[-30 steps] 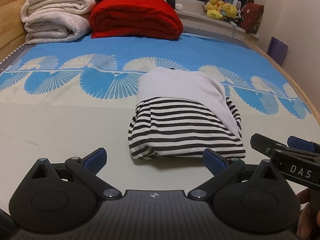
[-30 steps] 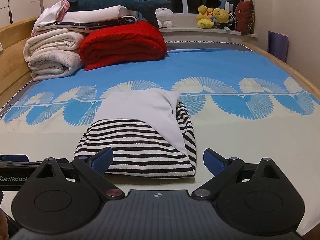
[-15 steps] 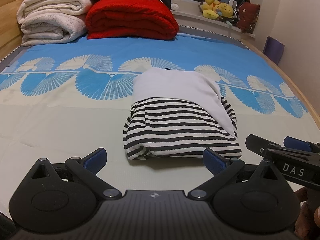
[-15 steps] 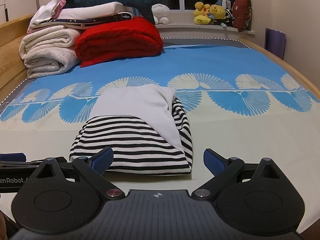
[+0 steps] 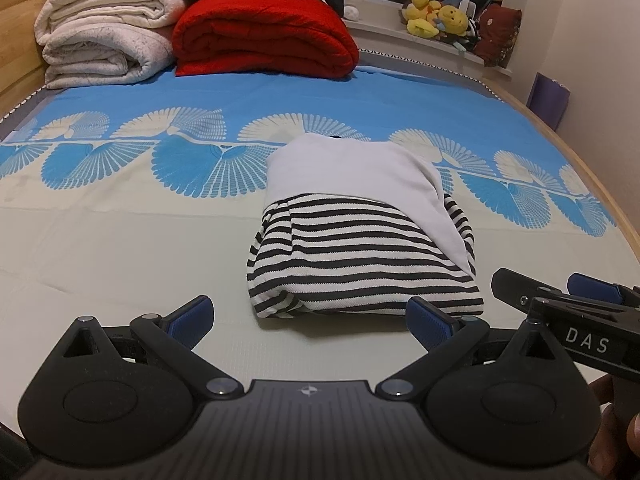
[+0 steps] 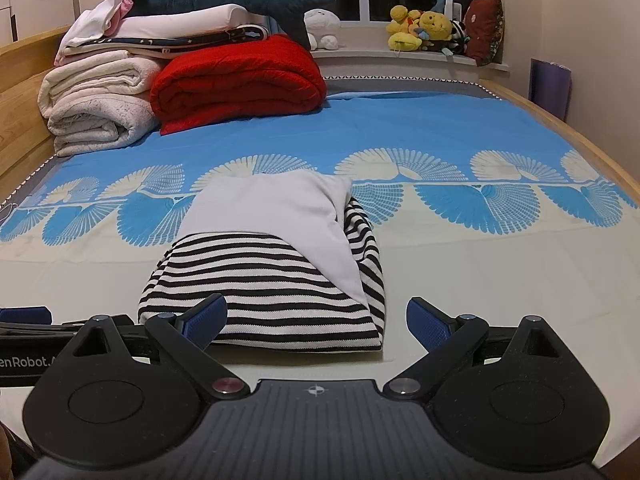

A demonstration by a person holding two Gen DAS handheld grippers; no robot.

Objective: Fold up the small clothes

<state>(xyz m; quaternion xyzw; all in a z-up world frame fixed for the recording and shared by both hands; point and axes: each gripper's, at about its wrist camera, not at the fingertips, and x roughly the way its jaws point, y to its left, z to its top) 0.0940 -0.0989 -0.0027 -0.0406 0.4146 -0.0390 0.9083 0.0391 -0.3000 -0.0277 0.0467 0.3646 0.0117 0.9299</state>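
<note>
Two black handheld grippers with blue finger pads hover low over the near edge of a bed. The left gripper (image 5: 310, 318) has its fingers spread wide, holding nothing. The right gripper (image 6: 317, 319) is spread equally wide and empty. Just beyond both lies a folded black-and-white striped garment with a plain white panel (image 5: 360, 240), mid-bed on the cream and blue fan-patterned bedsheet (image 5: 120, 240). Bare sheet surrounds it. A folded red blanket (image 6: 240, 80) sits near the far left corner.

Far ahead-left of jaws: red quilt (image 6: 240, 80), cream blankets (image 6: 96, 104), shark plush (image 6: 224, 0); ahead-right: yellow plushies (image 6: 424, 26).
</note>
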